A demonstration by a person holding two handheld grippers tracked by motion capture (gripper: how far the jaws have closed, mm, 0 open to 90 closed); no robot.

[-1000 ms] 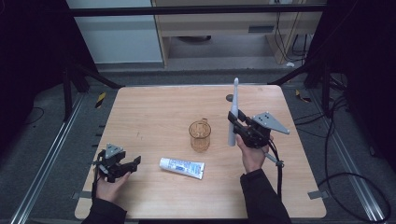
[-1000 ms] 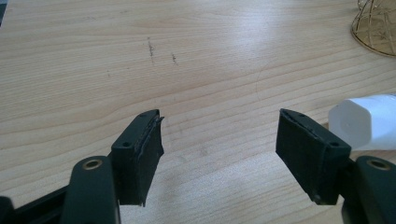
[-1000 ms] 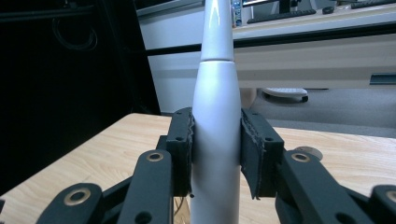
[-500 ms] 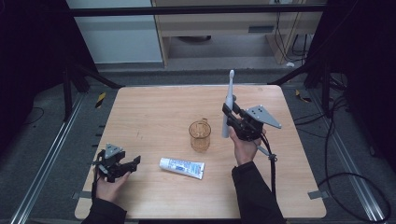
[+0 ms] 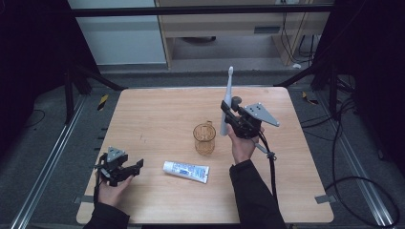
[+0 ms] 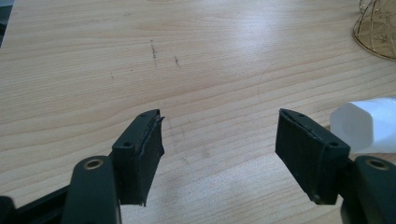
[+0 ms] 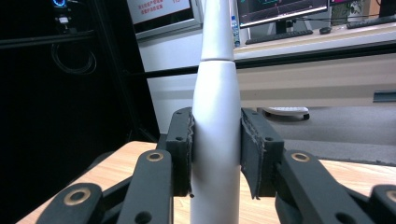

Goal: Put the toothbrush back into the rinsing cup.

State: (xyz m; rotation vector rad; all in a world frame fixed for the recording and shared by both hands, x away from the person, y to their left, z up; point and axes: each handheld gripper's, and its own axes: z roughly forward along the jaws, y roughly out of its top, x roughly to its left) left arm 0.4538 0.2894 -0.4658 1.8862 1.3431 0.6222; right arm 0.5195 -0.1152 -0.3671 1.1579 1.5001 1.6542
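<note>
A white electric toothbrush [image 5: 226, 102] stands almost upright above the table, head up, with my right gripper [image 5: 228, 113] shut on its handle. In the right gripper view both black pads [image 7: 180, 149] press the toothbrush's white body [image 7: 215, 140]. It hangs just right of a gold wire cup [image 5: 204, 139] that stands mid-table. A white toothpaste tube [image 5: 186, 171] with blue print lies in front of the cup. My left gripper [image 5: 131, 168] rests low at the table's front left, open, its jaws [image 6: 219, 149] spread over bare wood; the tube's end [image 6: 369, 123] lies just past its right jaw.
The wooden table [image 5: 153, 114] has bare room at the back and left. Black frame bars and cables surround it. A desk with monitors [image 7: 280, 9] stands behind the table.
My right gripper has carried the toothbrush leftward, closer to the cup, and slightly up. The left gripper has stayed where it was.
</note>
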